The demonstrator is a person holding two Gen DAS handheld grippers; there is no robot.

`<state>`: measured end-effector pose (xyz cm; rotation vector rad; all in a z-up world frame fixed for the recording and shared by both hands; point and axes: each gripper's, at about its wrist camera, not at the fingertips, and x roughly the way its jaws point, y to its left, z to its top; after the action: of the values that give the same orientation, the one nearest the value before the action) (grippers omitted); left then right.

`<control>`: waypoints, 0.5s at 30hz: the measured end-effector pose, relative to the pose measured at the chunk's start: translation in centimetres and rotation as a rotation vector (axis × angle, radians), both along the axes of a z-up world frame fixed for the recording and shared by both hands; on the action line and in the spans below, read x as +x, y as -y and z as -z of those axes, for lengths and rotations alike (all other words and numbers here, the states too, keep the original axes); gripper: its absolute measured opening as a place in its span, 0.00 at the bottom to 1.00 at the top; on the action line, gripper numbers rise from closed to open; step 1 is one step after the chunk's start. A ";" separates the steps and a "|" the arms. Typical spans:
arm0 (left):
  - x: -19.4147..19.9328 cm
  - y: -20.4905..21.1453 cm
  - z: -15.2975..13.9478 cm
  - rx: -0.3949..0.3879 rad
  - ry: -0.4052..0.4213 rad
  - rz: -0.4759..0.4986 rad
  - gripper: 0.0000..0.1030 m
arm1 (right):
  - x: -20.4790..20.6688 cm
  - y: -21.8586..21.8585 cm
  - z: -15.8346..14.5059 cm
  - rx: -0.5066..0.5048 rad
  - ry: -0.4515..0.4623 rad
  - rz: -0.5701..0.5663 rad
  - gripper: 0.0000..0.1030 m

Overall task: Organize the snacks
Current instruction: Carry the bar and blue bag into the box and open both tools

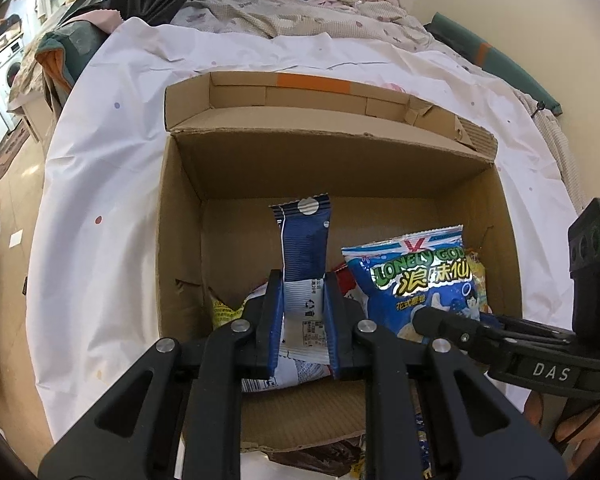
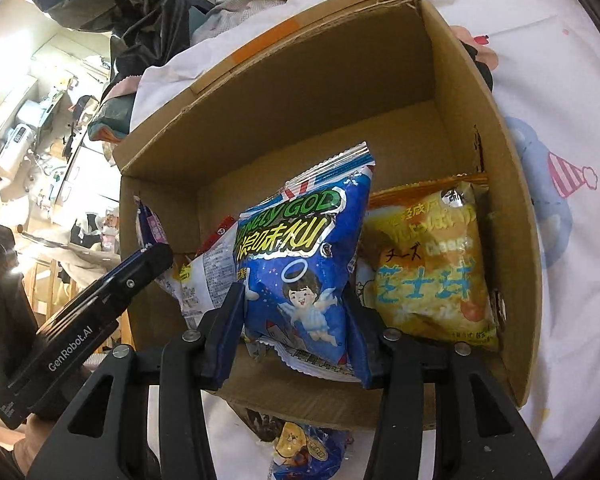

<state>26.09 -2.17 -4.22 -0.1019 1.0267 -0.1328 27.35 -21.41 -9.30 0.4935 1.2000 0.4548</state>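
Left tool pinches one navy-striped packet; right tool pinches one blue bag; perhaps five snacks in the box.

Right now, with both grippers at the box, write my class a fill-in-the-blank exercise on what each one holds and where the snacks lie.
1. The left gripper is shut on a tall navy and ____ packet.
2. The right gripper grips the blue Lonely God bag, which shows a small ____ with a halo.
3. The yellow cheese ball bag lies ____ the cardboard box.
4. The box stands on a ____ sheet.

Missing words: white; angel; inside; white
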 end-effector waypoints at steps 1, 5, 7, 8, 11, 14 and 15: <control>0.0 0.0 0.0 -0.002 -0.001 0.002 0.16 | 0.0 0.0 0.0 0.002 0.000 -0.001 0.48; 0.0 0.0 0.0 0.010 0.000 0.005 0.22 | -0.1 -0.1 0.0 0.002 0.001 -0.004 0.48; -0.1 0.0 -0.1 0.011 0.000 -0.001 0.36 | 0.1 -0.3 -0.1 0.001 0.004 -0.001 0.52; -0.2 0.0 -0.1 0.015 0.004 -0.007 0.45 | 0.1 -0.2 -0.1 0.000 0.006 0.002 0.57; -0.5 0.1 -0.3 0.031 0.013 -0.007 0.69 | -0.2 0.1 -0.5 -0.029 0.029 0.025 0.72; -0.8 0.0 -0.8 0.042 0.037 -0.016 0.80 | -0.4 0.3 -1.2 -0.051 0.071 0.039 0.81; -0.9 0.0 -1.0 0.042 0.043 -0.017 0.80 | -0.3 0.4 -1.4 -0.052 0.082 0.039 0.82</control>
<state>25.17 -2.15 -3.25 -0.0688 0.9846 -0.0976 27.01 -21.86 -7.95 0.4493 1.1190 0.4058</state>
